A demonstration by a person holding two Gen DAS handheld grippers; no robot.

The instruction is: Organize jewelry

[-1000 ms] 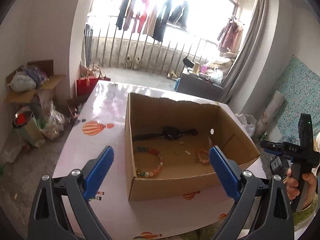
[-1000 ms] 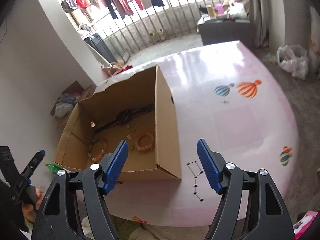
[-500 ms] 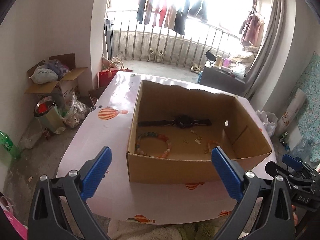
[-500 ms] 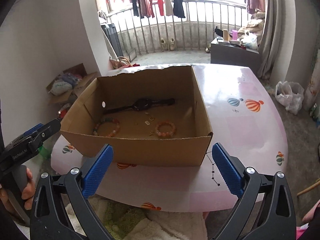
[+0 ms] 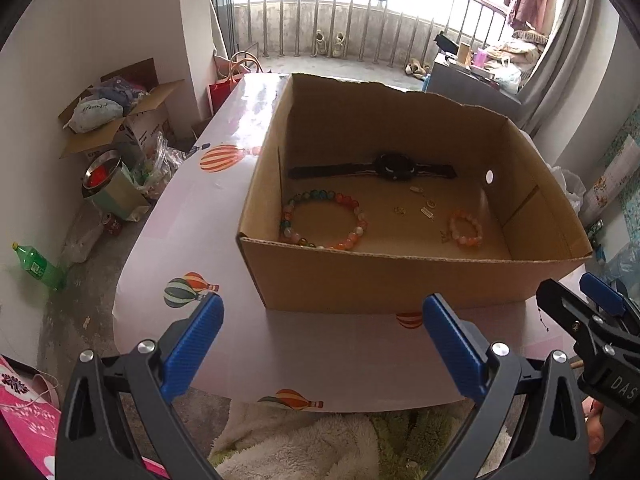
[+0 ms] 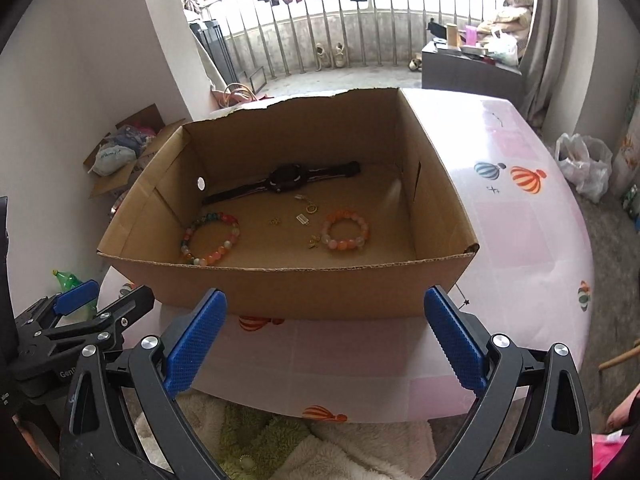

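Observation:
An open cardboard box stands on the pink balloon-print table. Inside lie a black watch, a large multicoloured bead bracelet, a small orange bead bracelet and several tiny gold pieces. My left gripper is open and empty, in front of the box. My right gripper is open and empty, also before the box's near wall. Each gripper shows at the edge of the other's view.
A fluffy rug lies below the table's near edge. Boxes, a pot and a green bottle stand on the floor at left. A balcony railing with hanging clothes is behind. A white bag sits at right.
Both grippers have pulled back and risen, so the views now look down into the box from its near side. Both stay open. The jewelry has not moved.

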